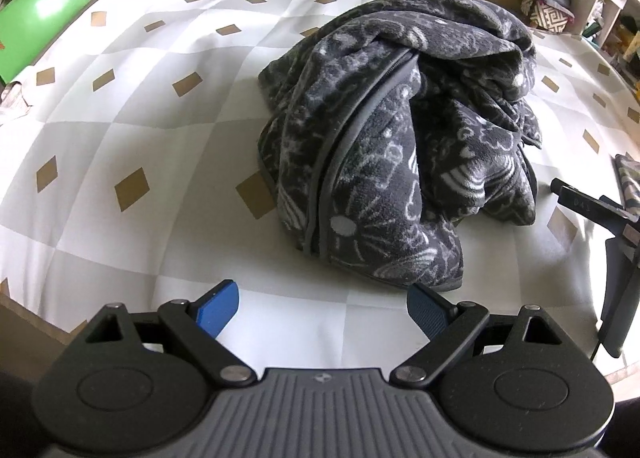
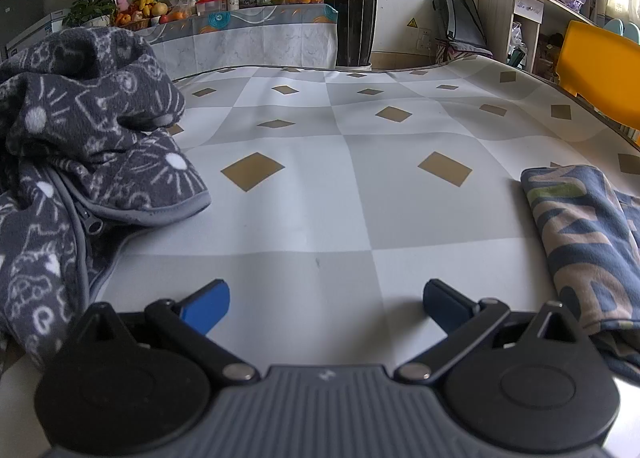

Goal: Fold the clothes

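While both tools hover with jaws spread and nothing held, the dark fleece jacket (image 1: 400, 129) sits crumpled in a heap on the checkered tablecloth (image 1: 140, 117), its grey zipper trim and white doodle print showing. It lies just ahead of the left gripper (image 1: 322, 310), left of the right gripper (image 2: 326, 304).
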Demonstrator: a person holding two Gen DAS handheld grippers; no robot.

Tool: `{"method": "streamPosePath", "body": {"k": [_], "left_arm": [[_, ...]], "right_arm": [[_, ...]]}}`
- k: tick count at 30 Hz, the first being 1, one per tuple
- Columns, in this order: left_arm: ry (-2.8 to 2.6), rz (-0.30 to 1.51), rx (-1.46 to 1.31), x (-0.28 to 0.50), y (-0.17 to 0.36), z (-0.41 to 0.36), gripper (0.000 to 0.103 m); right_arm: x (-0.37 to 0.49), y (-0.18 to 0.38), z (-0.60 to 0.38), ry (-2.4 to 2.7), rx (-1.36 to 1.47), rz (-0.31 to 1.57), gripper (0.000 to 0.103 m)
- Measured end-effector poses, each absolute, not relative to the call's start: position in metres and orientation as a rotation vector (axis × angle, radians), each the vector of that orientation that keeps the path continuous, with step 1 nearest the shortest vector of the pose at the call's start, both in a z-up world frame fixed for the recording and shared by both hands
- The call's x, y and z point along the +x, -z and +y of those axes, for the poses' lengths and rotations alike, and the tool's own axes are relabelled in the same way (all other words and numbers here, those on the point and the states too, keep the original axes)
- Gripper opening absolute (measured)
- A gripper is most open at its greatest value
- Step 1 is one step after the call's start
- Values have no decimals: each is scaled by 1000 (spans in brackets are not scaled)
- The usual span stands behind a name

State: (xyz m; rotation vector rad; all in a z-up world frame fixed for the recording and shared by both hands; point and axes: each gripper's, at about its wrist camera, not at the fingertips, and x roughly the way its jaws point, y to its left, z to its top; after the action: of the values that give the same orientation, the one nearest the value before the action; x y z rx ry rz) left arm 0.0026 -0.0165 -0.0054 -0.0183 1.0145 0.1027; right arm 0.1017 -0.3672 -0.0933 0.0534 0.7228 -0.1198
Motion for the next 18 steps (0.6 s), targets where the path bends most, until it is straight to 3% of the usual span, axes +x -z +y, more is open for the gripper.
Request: {"method": "streamPosePath", "body": {"k": [18], "left_arm": [[-92, 1056, -27, 6, -3, -26, 91]], "right_arm": [[102, 93, -367, 120, 53, 723, 103]]}}
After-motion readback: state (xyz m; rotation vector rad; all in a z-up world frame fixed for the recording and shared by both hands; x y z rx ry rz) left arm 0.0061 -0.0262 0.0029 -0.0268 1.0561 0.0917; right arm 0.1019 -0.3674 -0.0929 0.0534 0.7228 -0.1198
